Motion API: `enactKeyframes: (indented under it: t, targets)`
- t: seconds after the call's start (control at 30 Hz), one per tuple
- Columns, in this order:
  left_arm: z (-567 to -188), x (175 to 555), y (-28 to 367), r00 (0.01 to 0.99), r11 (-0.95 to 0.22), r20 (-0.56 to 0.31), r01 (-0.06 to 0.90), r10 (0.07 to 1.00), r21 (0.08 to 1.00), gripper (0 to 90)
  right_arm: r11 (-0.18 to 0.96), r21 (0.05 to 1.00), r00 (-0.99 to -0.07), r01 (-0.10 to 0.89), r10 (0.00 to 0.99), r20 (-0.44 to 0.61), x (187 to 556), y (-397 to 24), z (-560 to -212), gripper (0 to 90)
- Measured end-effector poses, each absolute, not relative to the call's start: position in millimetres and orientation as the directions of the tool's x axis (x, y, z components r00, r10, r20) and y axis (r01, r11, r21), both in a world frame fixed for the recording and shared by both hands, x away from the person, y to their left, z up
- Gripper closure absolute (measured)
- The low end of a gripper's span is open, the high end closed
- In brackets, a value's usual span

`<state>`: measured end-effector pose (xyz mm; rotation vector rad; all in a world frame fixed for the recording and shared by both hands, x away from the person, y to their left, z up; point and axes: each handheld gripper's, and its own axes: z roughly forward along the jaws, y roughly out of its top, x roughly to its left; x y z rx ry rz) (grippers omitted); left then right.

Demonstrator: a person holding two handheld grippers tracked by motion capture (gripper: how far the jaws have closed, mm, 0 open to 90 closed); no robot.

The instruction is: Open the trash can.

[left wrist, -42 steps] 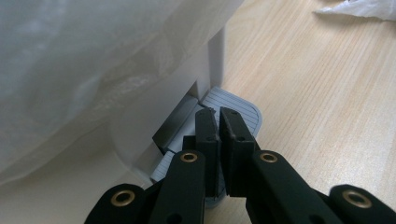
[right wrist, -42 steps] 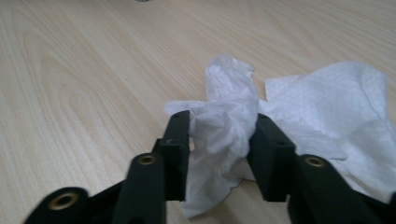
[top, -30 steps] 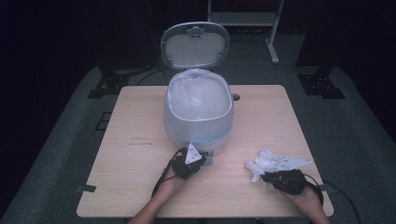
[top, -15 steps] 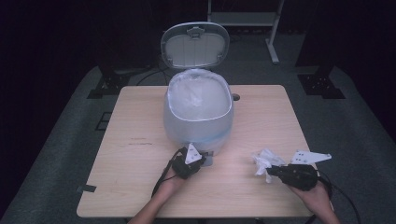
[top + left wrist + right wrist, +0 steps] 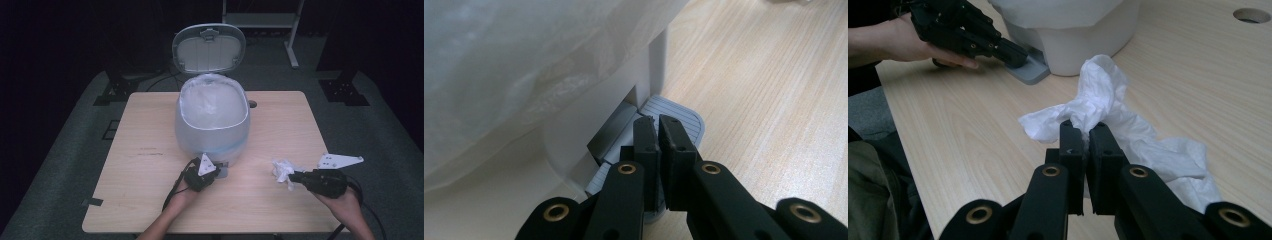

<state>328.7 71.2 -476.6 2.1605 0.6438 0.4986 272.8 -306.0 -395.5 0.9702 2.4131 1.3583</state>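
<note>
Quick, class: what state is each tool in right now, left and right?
Left tool: closed, tips pressing on the bin's pedal, holding nothing.
Right tool: closed on the crumpled white tissue.

Both tools (image 5: 220,169) (image 5: 292,176) clamped tight

Bright table, dark surroundings, soft focus

Desk (image 5: 150,150): pale wood with fine grain lines. Bin (image 5: 212,132): light grey-white body, translucent white liner (image 5: 212,100). Pedal (image 5: 679,117): grey, ribbed with thin parallel lines. Crumpled tissue (image 5: 1098,107): plain white. Both claws, left (image 5: 658,122) and right (image 5: 1082,127): matte black, brass-coloured rivets.
</note>
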Motion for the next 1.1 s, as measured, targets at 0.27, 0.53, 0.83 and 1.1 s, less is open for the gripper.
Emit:
enactKeyframes:
  t: [0.27, 0.53, 0.83, 1.1]
  targets:
    - [-476.7, 329.0, 72.2, 0.794, -0.544, 0.131, 0.276, 0.594, 0.793, 87.1, 0.375, 0.825, -0.785, 0.423, 0.607, 0.126, 279.2, -300.4, -376.2, 85.8]
    - [-477.1, 329.3, 72.3, 0.795, -0.540, 0.129, 0.273, 0.593, 0.796, 87.1, 0.385, 0.830, -0.799, 0.405, 0.590, 0.116, 283.7, -300.6, -358.8, 85.8]
    - [-477.4, 329.6, 72.4, 0.794, -0.531, 0.121, 0.277, 0.595, 0.801, 87.0, 0.379, 0.834, -0.804, 0.400, 0.582, 0.121, 287.0, -303.5, -346.6, 85.8]
    - [-477.8, 329.5, 72.8, 0.795, -0.526, 0.112, 0.282, 0.596, 0.802, 87.0, 0.373, 0.837, -0.810, 0.399, 0.571, 0.132, 293.8, -303.8, -335.5, 85.8]
